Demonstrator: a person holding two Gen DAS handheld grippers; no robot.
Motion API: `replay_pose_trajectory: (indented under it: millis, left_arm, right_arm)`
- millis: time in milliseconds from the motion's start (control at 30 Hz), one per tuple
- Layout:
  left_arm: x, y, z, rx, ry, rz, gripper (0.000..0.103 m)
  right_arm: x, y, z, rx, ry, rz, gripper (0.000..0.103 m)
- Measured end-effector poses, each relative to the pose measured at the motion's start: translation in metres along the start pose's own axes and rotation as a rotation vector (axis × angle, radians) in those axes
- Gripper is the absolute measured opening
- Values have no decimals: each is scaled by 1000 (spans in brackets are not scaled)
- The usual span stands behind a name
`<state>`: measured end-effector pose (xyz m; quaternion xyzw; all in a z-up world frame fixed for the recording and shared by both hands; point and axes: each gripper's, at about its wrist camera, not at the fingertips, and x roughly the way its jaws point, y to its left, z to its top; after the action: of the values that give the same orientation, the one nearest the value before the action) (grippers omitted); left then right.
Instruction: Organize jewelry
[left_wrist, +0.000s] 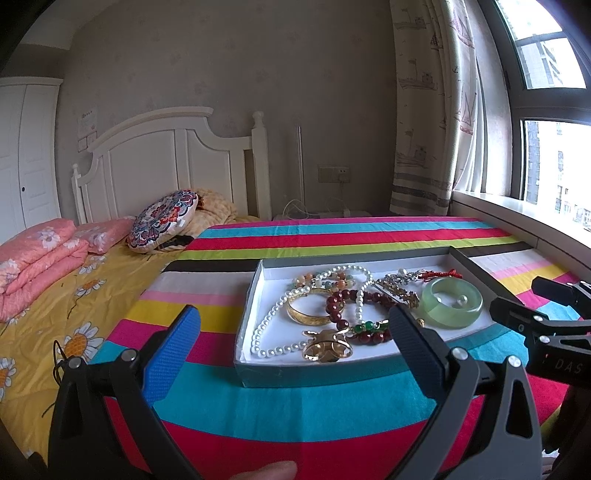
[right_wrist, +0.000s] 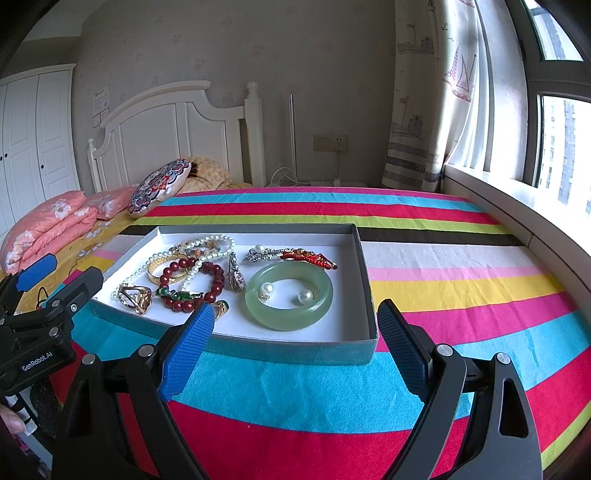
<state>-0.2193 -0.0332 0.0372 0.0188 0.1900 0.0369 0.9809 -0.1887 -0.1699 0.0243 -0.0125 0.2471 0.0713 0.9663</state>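
A shallow grey-walled box (right_wrist: 364, 280) with a white floor lies on a striped cloth (right_wrist: 461, 266), its long axis running across the view, parallel to the stripes. It sits just ahead of the right gripper (right_wrist: 295, 343), whose blue-padded fingers (right_wrist: 188, 350) stand wide apart with nothing between them; the near right corner of the box falls in that gap. The left gripper (left_wrist: 295, 343) also stands wide and empty, with the near wall of the box between its fingers (left_wrist: 173, 350).

Inside, a green jade bangle (right_wrist: 255, 306) lies flat toward the right finger's side, ringing two loose pearl pieces (right_wrist: 306, 296). Beyond it a red knotted cord (right_wrist: 314, 257) stretches along the box's length. Toward the left finger lie a dark red bead bracelet (right_wrist: 212, 291), a gold bangle (right_wrist: 155, 271), a pearl necklace (right_wrist: 207, 242) and gold rings (right_wrist: 136, 297), tangled so their overlaps are hard to sort out. One ring is partly hidden behind the right gripper's left finger.

The cloth covers a bed beside a bright window (right_wrist: 561, 147); a white headboard (right_wrist: 166, 133), a patterned cushion (right_wrist: 159, 186) and folded pink bedding (right_wrist: 48, 225) lie well beyond the fingers to the left. A fingertip is cut off at the lower edge of the left view.
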Motion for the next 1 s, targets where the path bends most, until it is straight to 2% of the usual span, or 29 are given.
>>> replay_pose_trajectory:
  millis: [900, 1000]
  left_arm:
    - [1, -5, 3, -13, -11, -17, 101]
    - [1, -4, 2, -8, 0, -1, 101]
  right_arm:
    - [1, 2, -2, 6, 4, 6, 86]
    - [1, 2, -4, 14, 8, 11, 86]
